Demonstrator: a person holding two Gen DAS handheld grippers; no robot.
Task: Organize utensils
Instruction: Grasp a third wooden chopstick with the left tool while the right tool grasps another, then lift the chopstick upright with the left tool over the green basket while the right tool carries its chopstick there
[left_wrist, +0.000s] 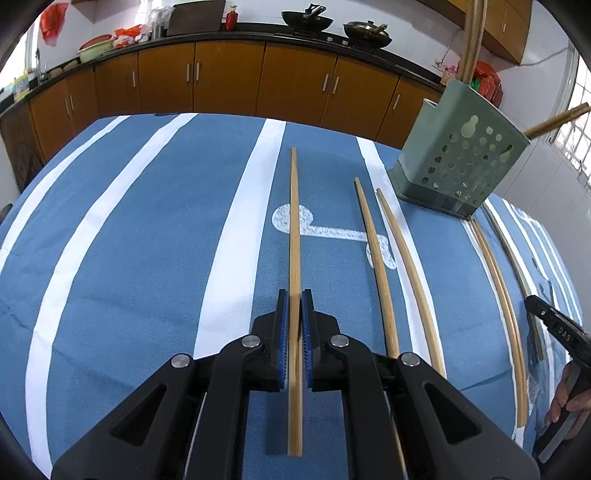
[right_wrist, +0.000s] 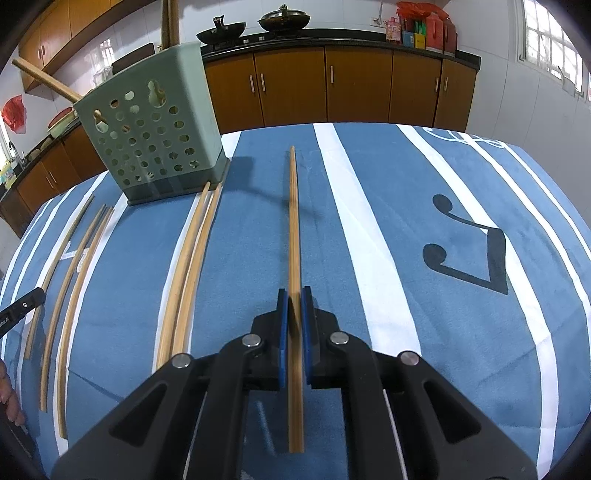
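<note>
My left gripper (left_wrist: 294, 299) is shut on a bamboo chopstick (left_wrist: 294, 221) that runs forward between its blue pads, above the blue striped cloth. My right gripper (right_wrist: 294, 297) is shut on another chopstick (right_wrist: 293, 221) in the same way. A green perforated utensil holder (left_wrist: 461, 155) stands at the far right in the left view and at the far left in the right view (right_wrist: 155, 136), with chopsticks sticking out of its top. Loose chopsticks (left_wrist: 384, 266) lie on the cloth beside it, also in the right view (right_wrist: 188, 273).
The table has a blue cloth with white stripes (left_wrist: 129, 240). More chopsticks lie right of the holder (left_wrist: 506, 314) and at the left in the right view (right_wrist: 70, 295). Wooden kitchen cabinets (left_wrist: 229, 74) and woks on the counter stand behind the table.
</note>
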